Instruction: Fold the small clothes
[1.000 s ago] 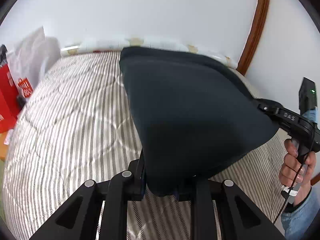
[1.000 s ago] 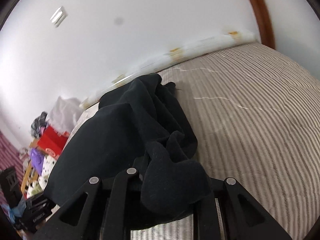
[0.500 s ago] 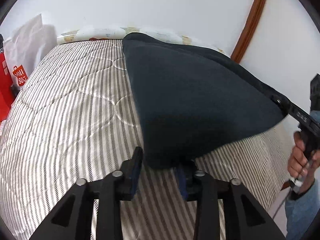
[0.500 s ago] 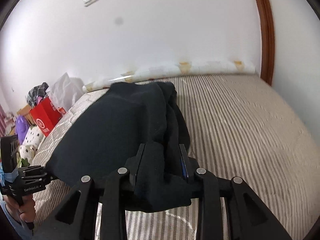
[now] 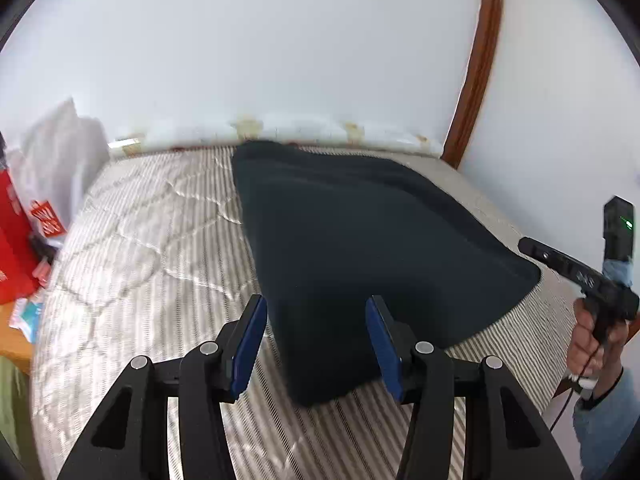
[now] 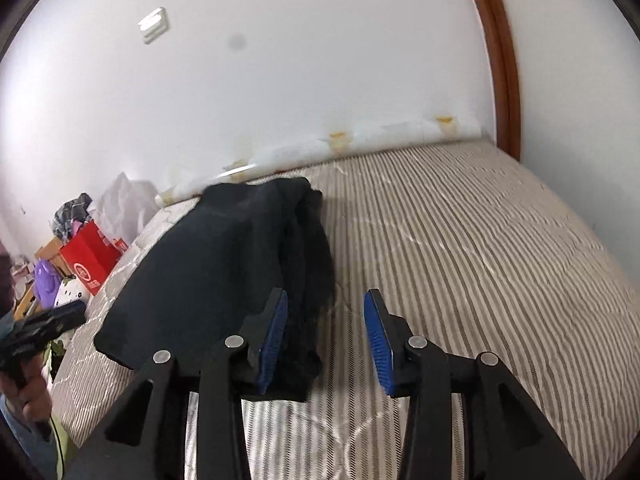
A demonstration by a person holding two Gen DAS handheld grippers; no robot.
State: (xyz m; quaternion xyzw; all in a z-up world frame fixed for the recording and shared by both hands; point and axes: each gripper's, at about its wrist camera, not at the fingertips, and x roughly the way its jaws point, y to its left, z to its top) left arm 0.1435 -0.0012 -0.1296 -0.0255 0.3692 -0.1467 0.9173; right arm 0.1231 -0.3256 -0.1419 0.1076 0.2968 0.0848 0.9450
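Observation:
A dark navy garment (image 5: 360, 240) lies spread on the striped bed (image 5: 152, 248), its near corner between the open fingers of my left gripper (image 5: 316, 340). In the right wrist view the same garment (image 6: 224, 264) lies left of centre with a bunched fold along its right side. My right gripper (image 6: 325, 340) is open and empty, its left finger beside the garment's near edge. The right gripper also shows at the right edge of the left wrist view (image 5: 576, 276), held in a hand.
The bed (image 6: 460, 260) runs to a white wall with a wooden door frame (image 5: 476, 64) at the right. A red bag (image 6: 90, 258), white bag (image 5: 56, 152) and clutter stand off the bed's left side.
Both grippers have opened and let go of the garment. It has dropped from held up to lying flat on the bed, and both grippers have drawn back a little.

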